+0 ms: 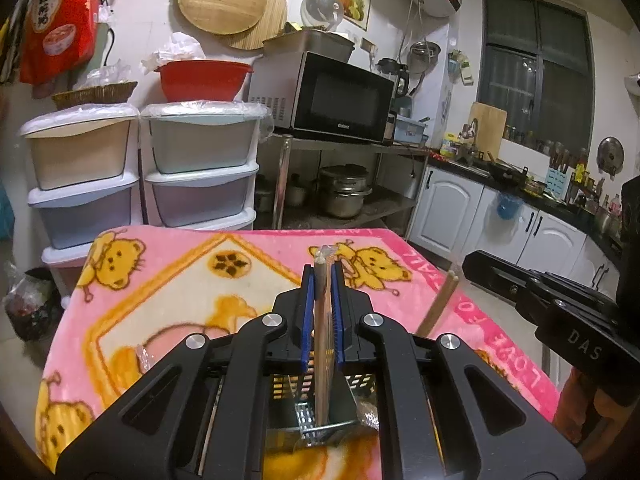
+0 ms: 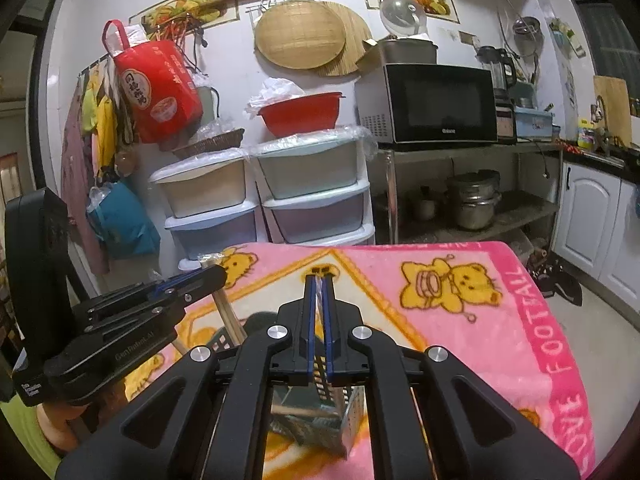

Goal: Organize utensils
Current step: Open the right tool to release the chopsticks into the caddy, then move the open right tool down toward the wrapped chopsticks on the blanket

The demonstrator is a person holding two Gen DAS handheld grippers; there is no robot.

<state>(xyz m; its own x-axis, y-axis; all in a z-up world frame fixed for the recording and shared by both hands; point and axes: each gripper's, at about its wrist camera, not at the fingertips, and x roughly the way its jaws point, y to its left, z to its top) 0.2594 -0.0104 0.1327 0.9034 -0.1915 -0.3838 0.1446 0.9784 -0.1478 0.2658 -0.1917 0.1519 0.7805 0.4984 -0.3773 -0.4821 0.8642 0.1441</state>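
We have the left gripper point(image 1: 323, 280) clamped on wrapped chopsticks point(image 1: 322, 320) above the perforated holder point(image 2: 340, 412). Right gripper point(image 2: 319, 280) is nearly closed on clear wrapper. Next: release into the holder.

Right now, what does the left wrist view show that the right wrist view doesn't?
Left wrist only: the pan and blue knife block on the far counter, and wrapped chopsticks seen head-on, clamped between the left gripper fingers. Right wrist only: the blue bag and yellow clothes hanging on the wall. Both: the pink bear blanket, microwave, red basin and the perforated utensil holder below the fingers.
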